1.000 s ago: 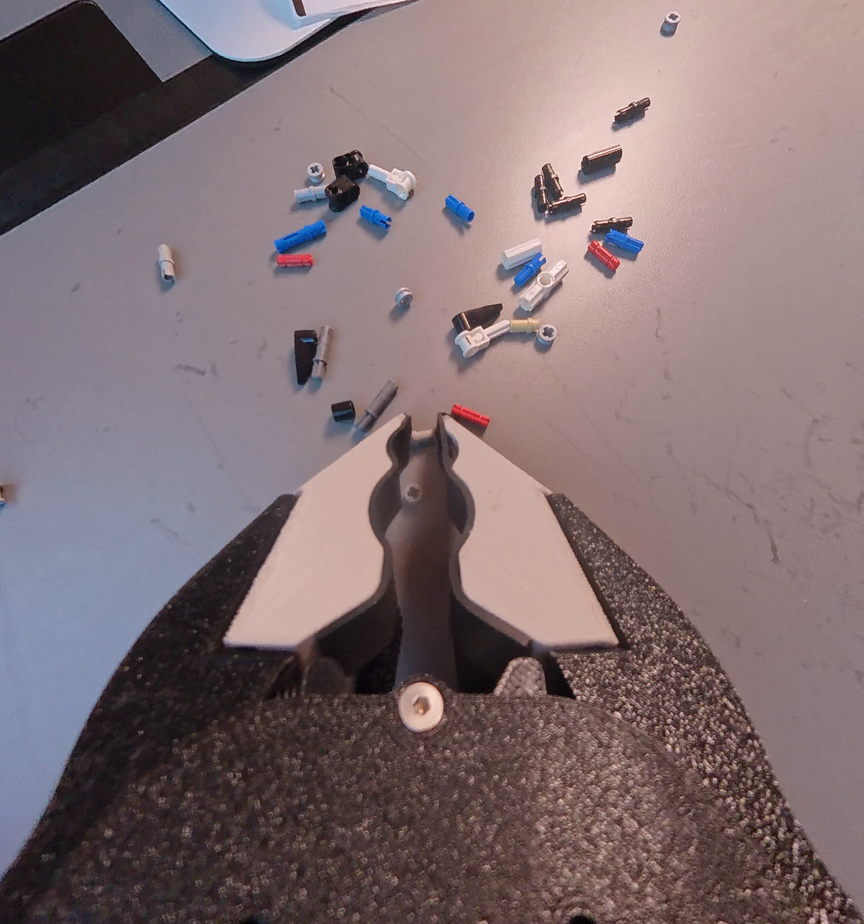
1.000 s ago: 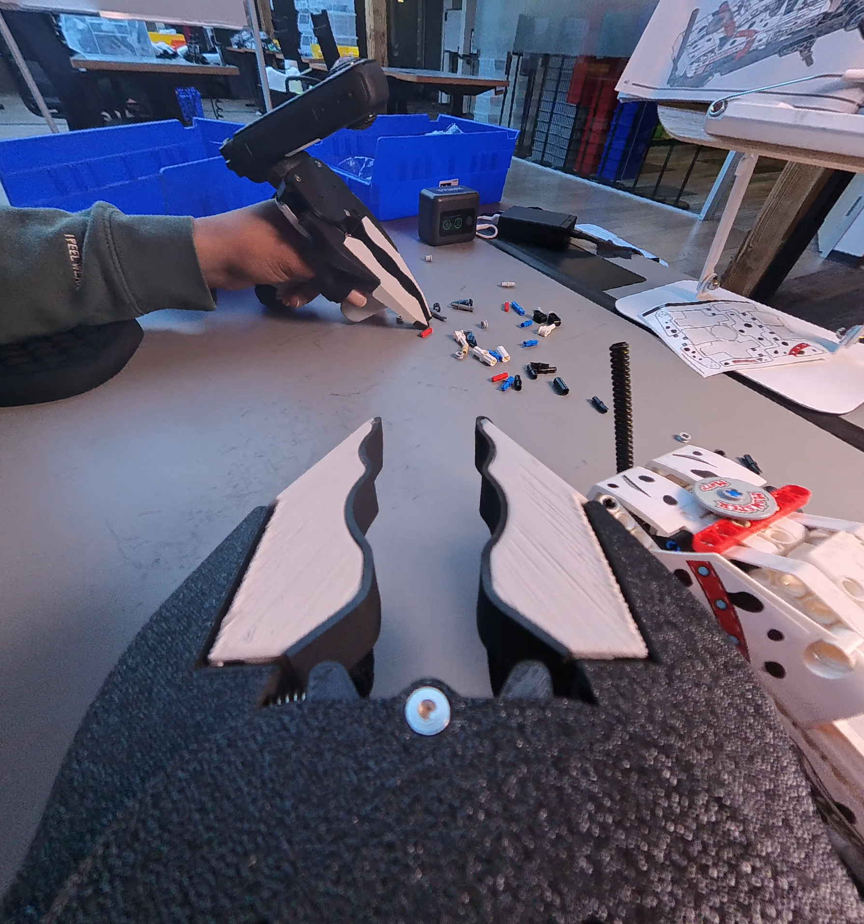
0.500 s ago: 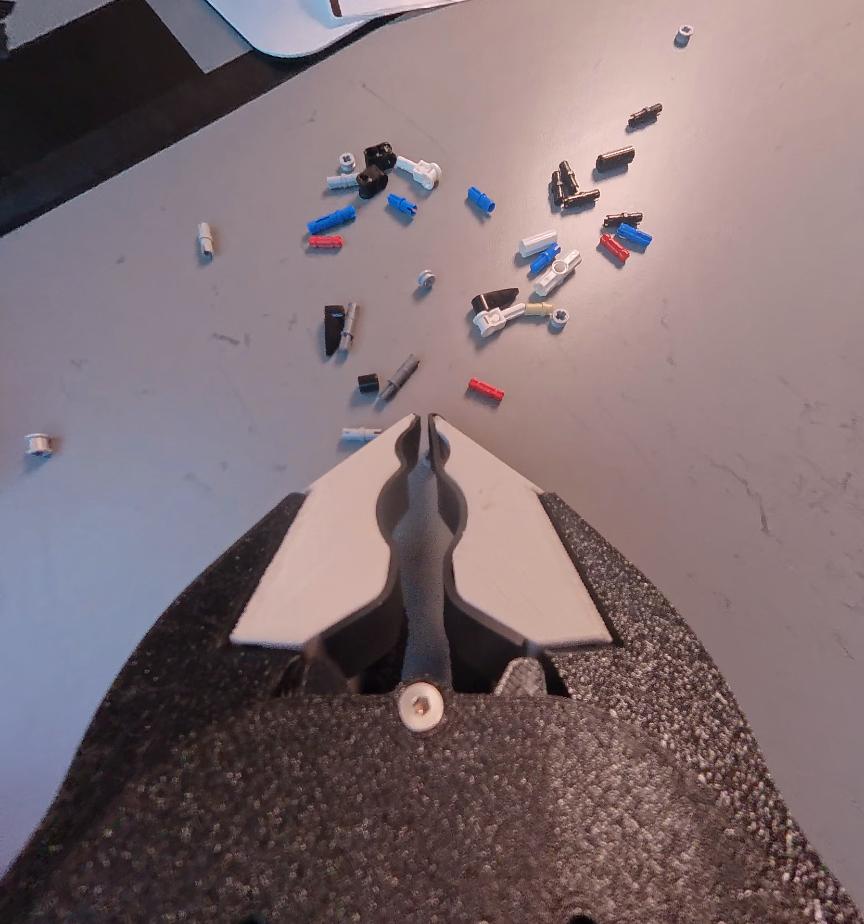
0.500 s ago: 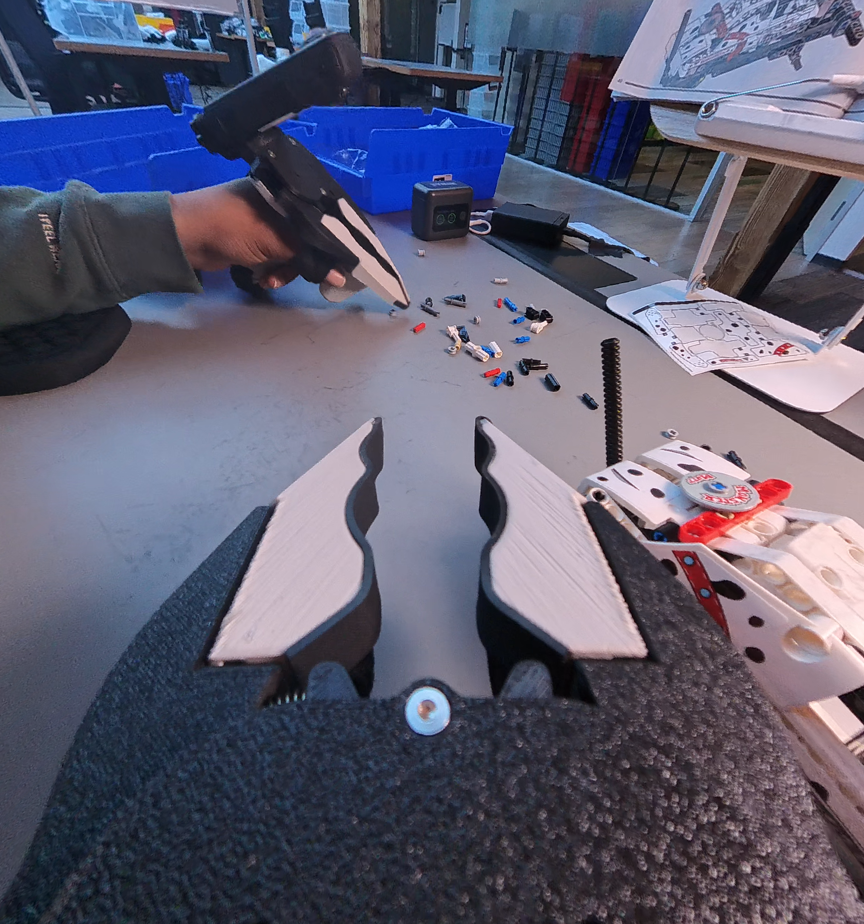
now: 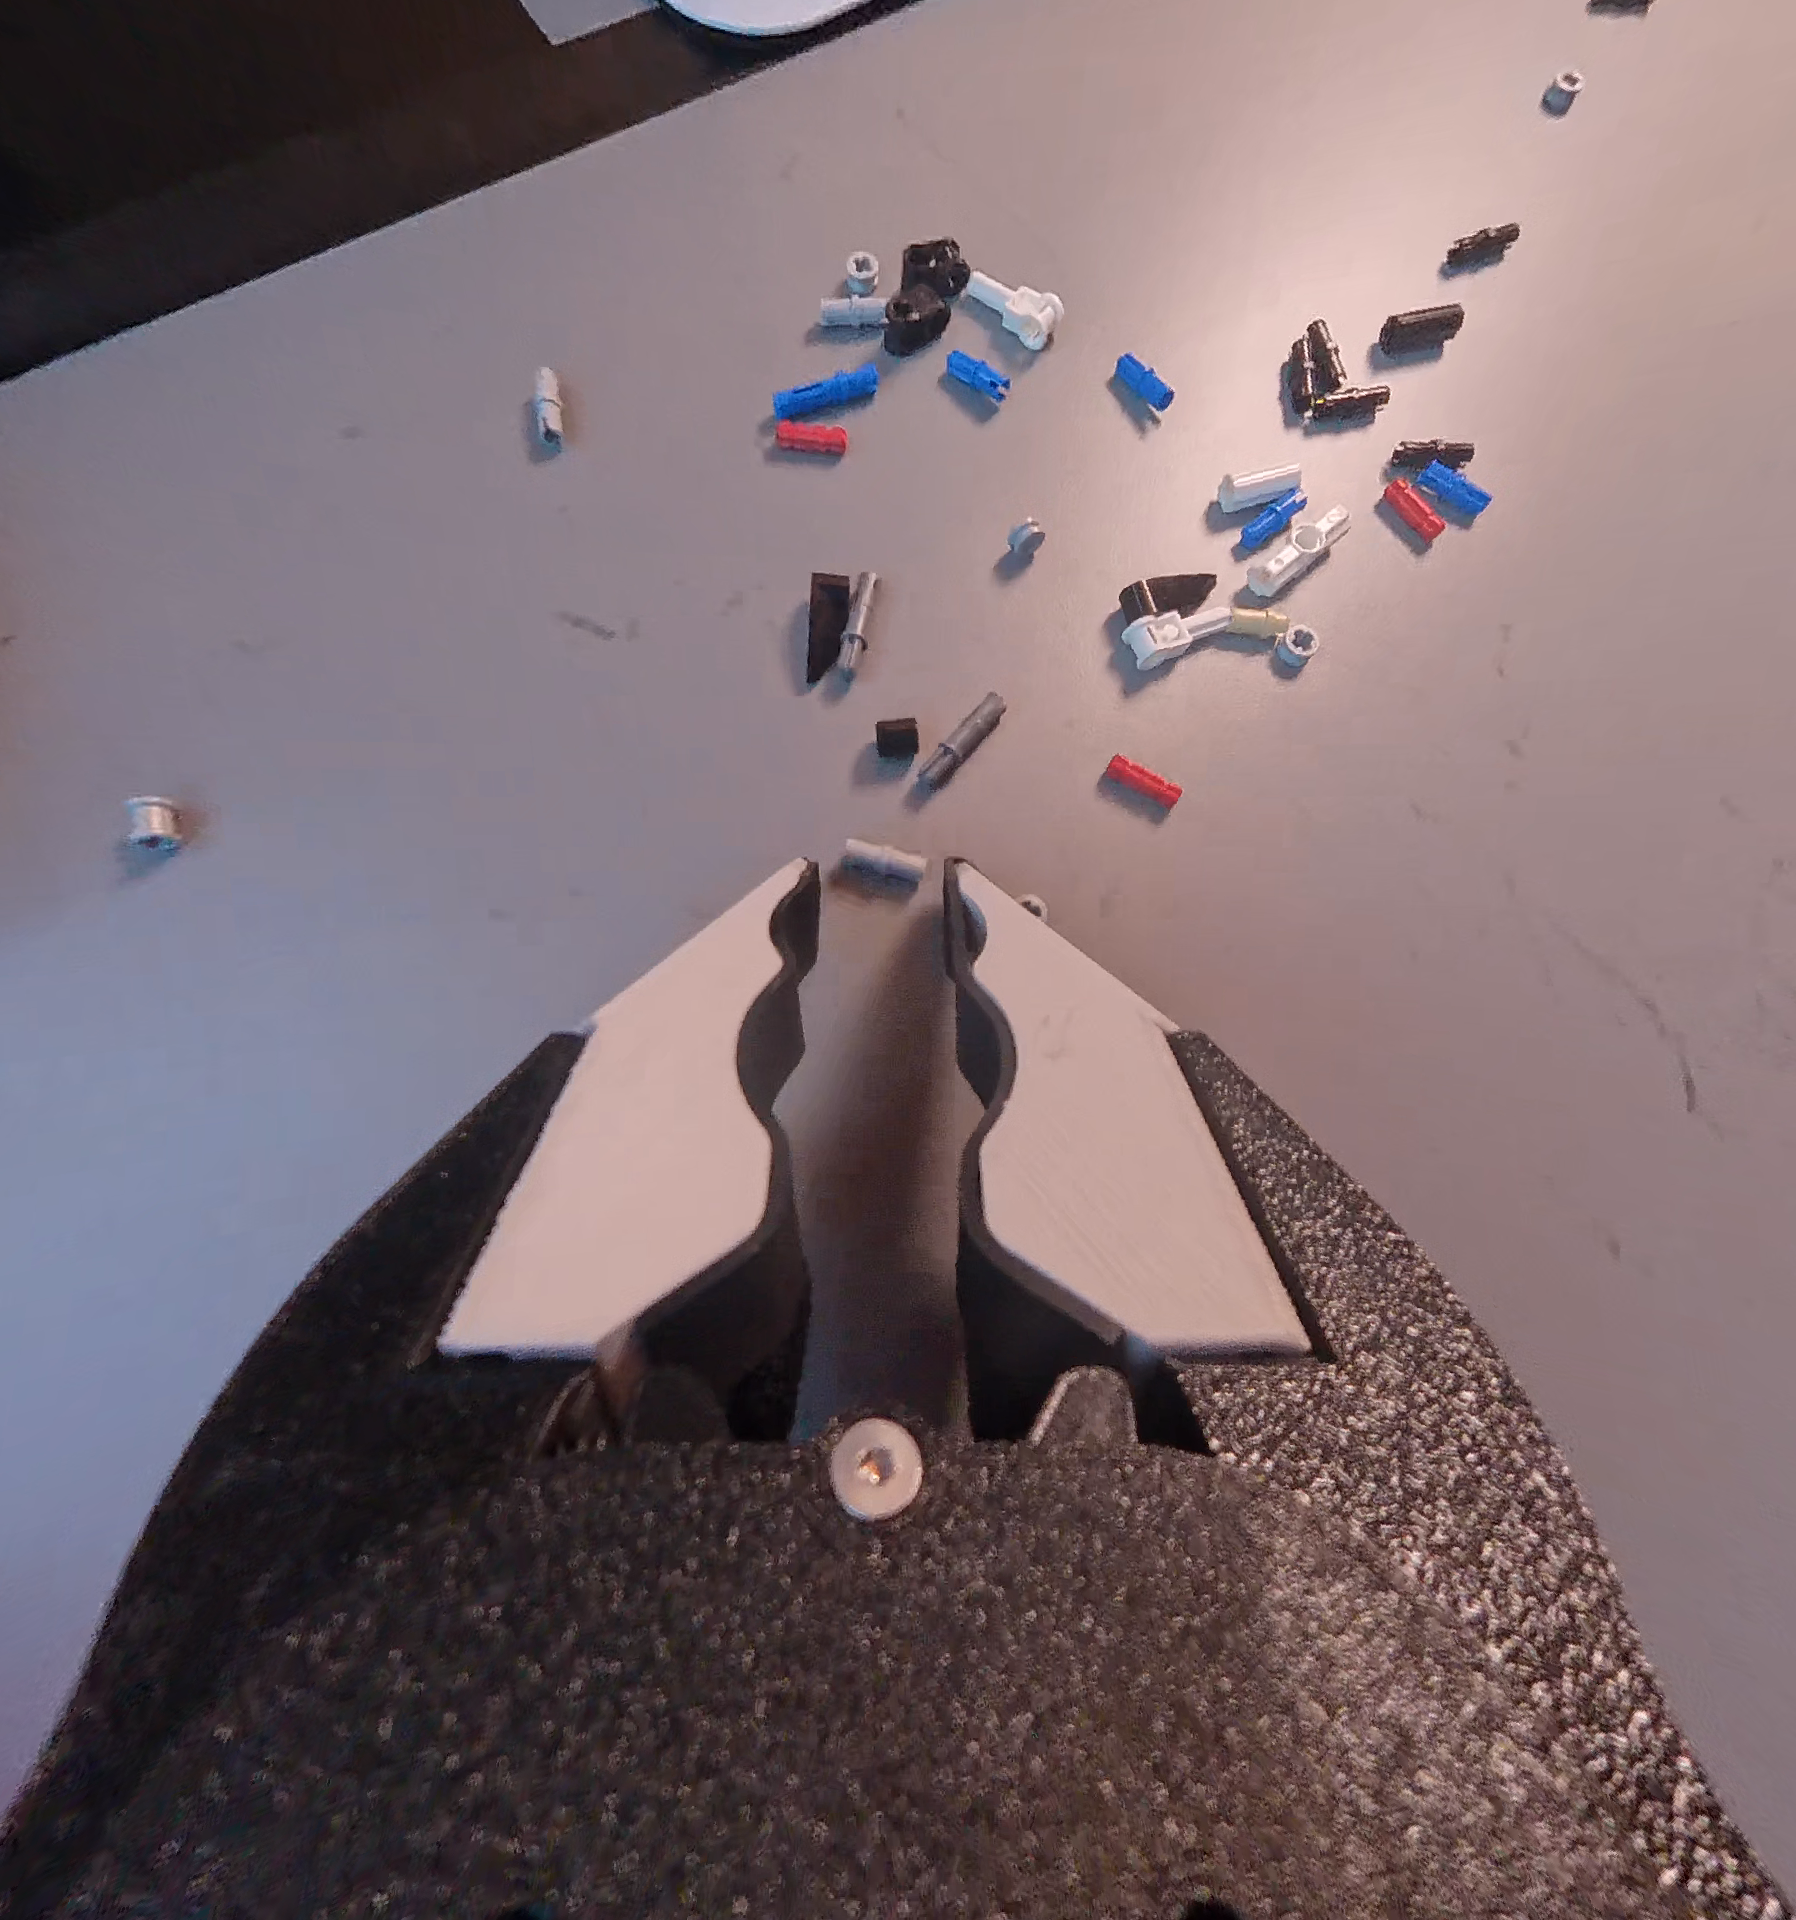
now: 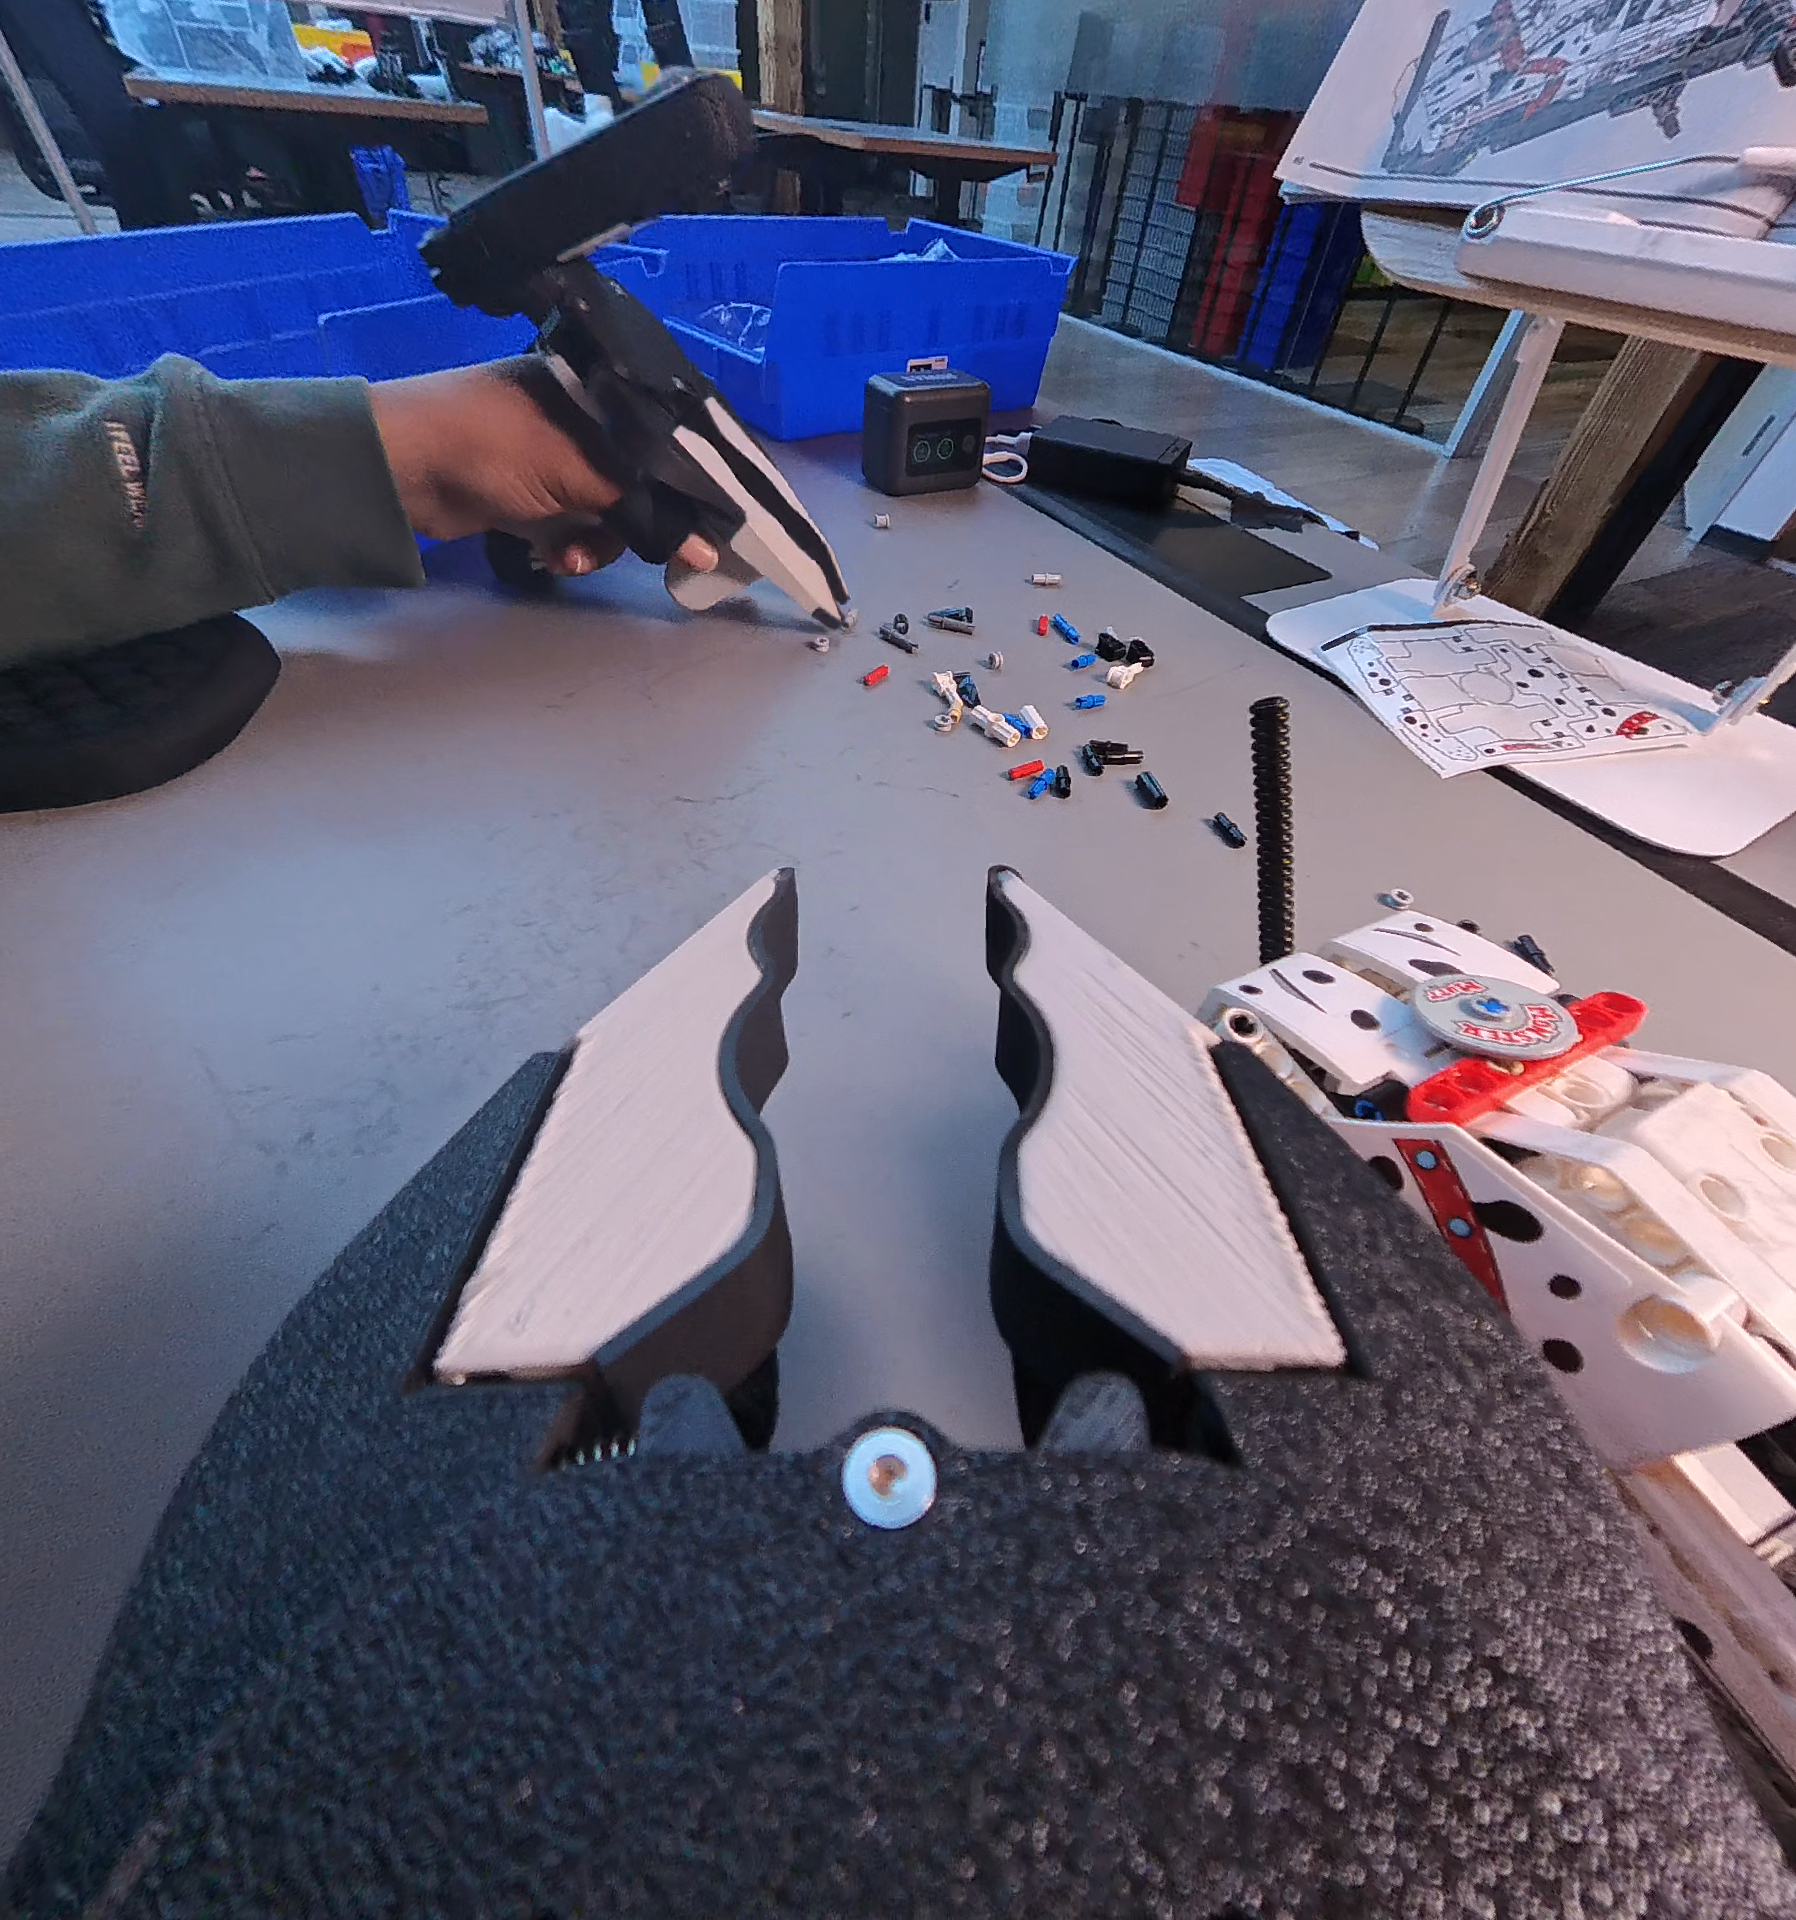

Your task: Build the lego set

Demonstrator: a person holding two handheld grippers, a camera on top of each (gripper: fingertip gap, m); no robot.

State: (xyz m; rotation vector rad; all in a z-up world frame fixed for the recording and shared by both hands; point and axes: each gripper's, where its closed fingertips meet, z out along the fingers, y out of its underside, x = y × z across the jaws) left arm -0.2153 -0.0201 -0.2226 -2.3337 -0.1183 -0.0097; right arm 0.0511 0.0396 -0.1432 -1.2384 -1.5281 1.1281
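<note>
The right claw [image 6: 891, 883] hangs with its jaws apart and empty, the half-built white lego model [image 6: 1559, 1174] just beside it on the grey surface [image 6: 250, 1039]. Farther out, the left claw [image 5: 881, 878], jaws apart, tips down over a small grey pin [image 5: 881, 862] at the near fringe of the loose pieces [image 5: 1133, 488] scattered toward the far edge.

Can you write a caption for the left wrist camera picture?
Open left gripper lines up on a small light grey pin among scattered Lego pieces on the grey table.

Dim, cool even light; small soft shadows under scattered plastic pegs [image 5: 1143, 779] on matte grey tabletop [image 5: 354, 644]. Wide-angle bending at frame edges; lower foreground slightly blurred.
</note>
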